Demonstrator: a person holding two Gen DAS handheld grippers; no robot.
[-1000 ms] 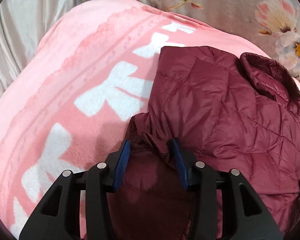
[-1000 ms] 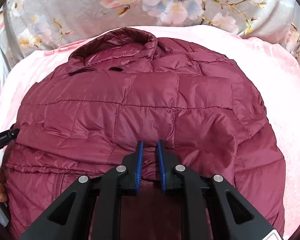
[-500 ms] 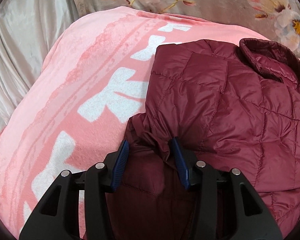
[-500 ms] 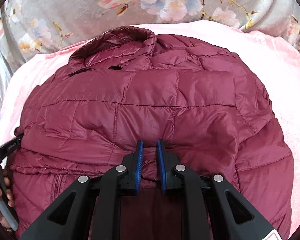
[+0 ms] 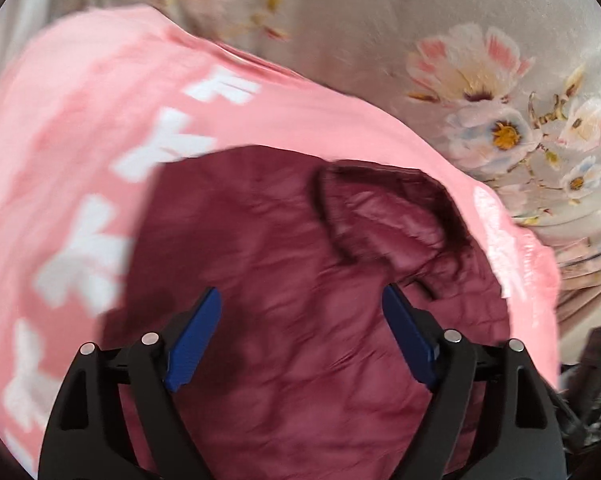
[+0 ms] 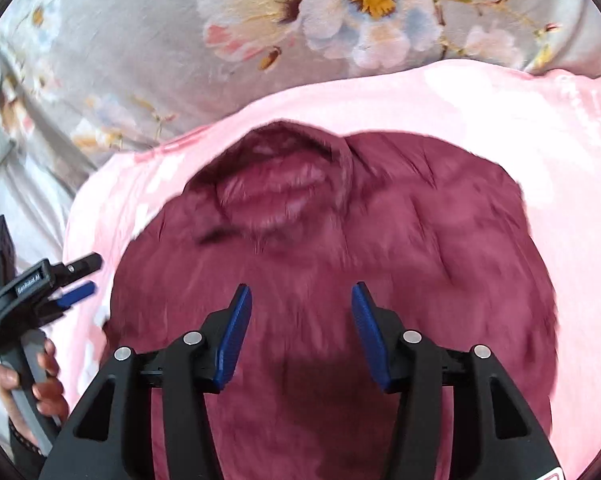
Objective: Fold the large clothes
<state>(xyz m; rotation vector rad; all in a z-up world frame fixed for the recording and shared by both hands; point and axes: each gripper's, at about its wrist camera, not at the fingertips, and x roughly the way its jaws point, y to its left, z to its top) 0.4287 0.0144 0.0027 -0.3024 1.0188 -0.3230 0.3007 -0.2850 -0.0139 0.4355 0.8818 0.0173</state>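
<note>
One maroon puffer jacket [image 6: 340, 264] lies folded on one pink blanket [image 5: 80, 128], and that jacket is my landmark for the rest. I count a single stand-up collar [image 6: 276, 184] at its far end, open and showing its paler lining. The blanket carries white block shapes [image 5: 80, 256] along the stretch left of the jacket; I can make out about five, though blur smears them. Beyond the jacket's collar end, past the blanket's edge, spreads one grey sheet printed with pale flowers [image 6: 324, 12].

I hold two grippers. My left gripper [image 5: 302, 336] hangs above the jacket's left part, its jaws just sprung wide apart, released, with nothing pinched between the blue pads [image 5: 196, 340]; only the jacket's surface shows below the gap. My right gripper [image 6: 302, 336] hangs above the jacket's near middle, its jaws also just opened and let go, the quilted fabric lying free beneath them and not touching either pad.

In the right wrist view the left gripper also appears beside the jacket's left edge, over the blanket, with my left hand [image 6: 40, 384] wrapped round its grey handle.

There are no containers here; the jacket simply rests on the blanket.
</note>
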